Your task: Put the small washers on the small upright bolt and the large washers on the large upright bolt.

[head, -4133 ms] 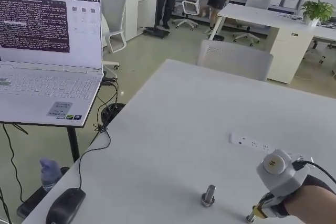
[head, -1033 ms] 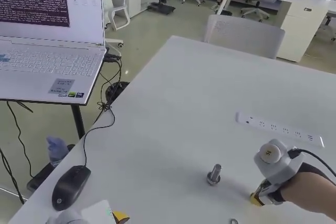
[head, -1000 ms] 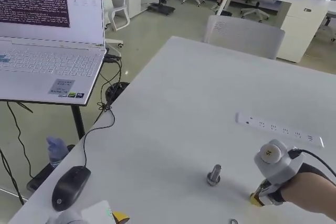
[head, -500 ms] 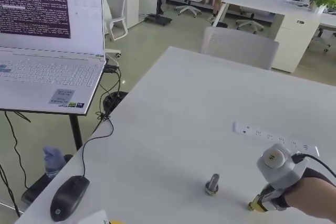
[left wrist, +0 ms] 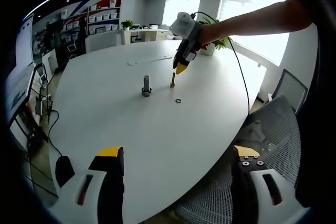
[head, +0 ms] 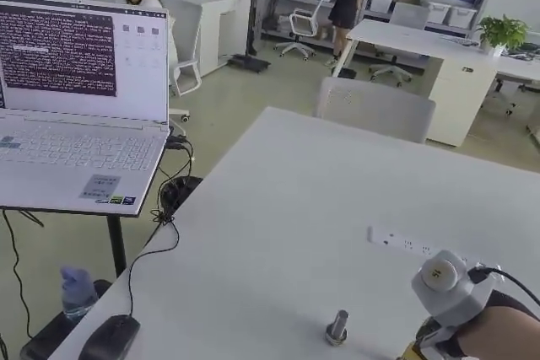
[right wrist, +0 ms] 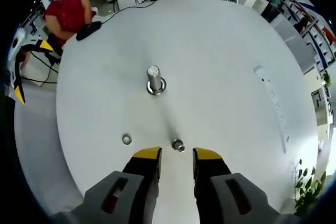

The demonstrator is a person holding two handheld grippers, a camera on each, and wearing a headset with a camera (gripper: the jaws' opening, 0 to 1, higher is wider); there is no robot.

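I am holding my right gripper (right wrist: 177, 155), jaws slightly parted and empty, just behind the small bolt (right wrist: 178, 145), which is standing upright, short and silvery; my left gripper (left wrist: 178, 155) is gaping wide.

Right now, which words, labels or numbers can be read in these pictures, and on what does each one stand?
No text can be read for certain.
Laptop screen: lines of pale text in a dark window, too small to read.
Sticker on the laptop, below its keys: print too blurred to read.
Power strip: no legible marking.
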